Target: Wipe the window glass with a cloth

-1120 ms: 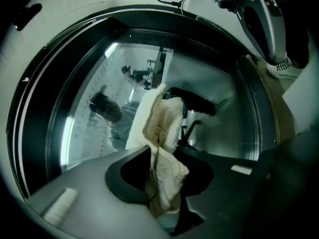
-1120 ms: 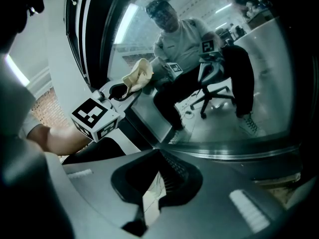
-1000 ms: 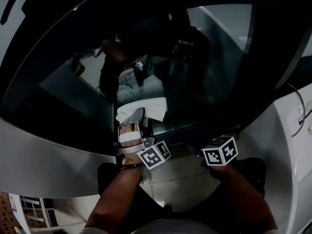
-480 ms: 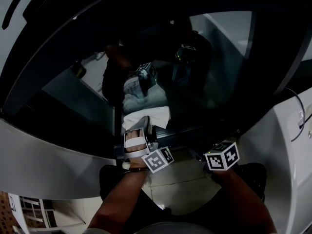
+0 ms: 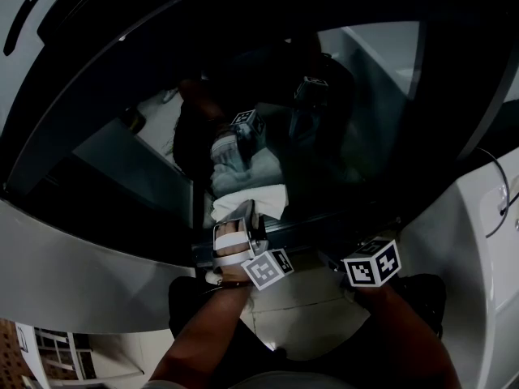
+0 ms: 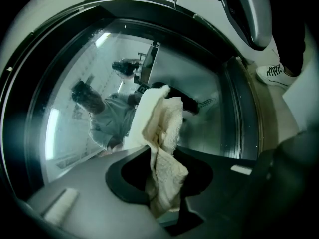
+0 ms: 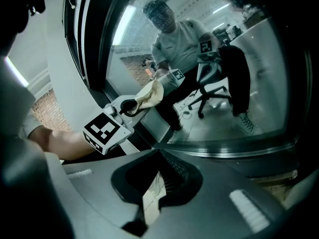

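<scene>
Lower now, left claw (image 6: 160, 183) clamps cloth (image 6: 162, 128) against window glass (image 5: 365, 112); right claw (image 7: 158, 180) closed, empty; mid-wipe; next stroke probably upward.

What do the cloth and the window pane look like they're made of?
The cream cloth looks like terry towelling, matt: its nubbly looped pile and soft folds show. The dark window pane is glass, smooth and glossy: it mirrors the person and the room sharply, and is probably tinted.
</scene>
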The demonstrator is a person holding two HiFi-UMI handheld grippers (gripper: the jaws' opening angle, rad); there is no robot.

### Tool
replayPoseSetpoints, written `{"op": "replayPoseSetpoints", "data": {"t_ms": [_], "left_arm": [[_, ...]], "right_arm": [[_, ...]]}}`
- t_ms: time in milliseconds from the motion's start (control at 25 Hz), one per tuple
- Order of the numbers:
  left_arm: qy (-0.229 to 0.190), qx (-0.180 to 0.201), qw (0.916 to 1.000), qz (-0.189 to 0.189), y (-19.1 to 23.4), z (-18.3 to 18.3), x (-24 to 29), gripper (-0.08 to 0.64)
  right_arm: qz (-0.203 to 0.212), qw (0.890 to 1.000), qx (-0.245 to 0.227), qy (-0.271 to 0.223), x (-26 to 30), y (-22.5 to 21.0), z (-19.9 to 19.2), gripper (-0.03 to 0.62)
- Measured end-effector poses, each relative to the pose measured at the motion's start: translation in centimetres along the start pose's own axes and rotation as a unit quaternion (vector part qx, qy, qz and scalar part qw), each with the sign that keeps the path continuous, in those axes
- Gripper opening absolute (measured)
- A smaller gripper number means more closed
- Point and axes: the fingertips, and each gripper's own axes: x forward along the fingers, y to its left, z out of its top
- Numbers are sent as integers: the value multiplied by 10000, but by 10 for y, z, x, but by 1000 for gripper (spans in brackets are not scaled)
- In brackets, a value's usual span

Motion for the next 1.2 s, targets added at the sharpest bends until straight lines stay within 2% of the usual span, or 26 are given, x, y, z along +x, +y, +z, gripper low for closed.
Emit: {"op": "replayPoseSetpoints", "data": {"t_ms": [600,920,1200], "left_arm": [[76,-154,9990,-403,-16,1,4,103],[168,-294,9954,-895,-20,1,4,103],[313,-346,9920,-1174,-20,1,5,103]], "right_arm": [[48,10000,-54,18,1,8,1,2],[-42,9999,-145,-6,-8,18,5,2],[-221,9997,-94,12,-9,-1,1,2]]}}
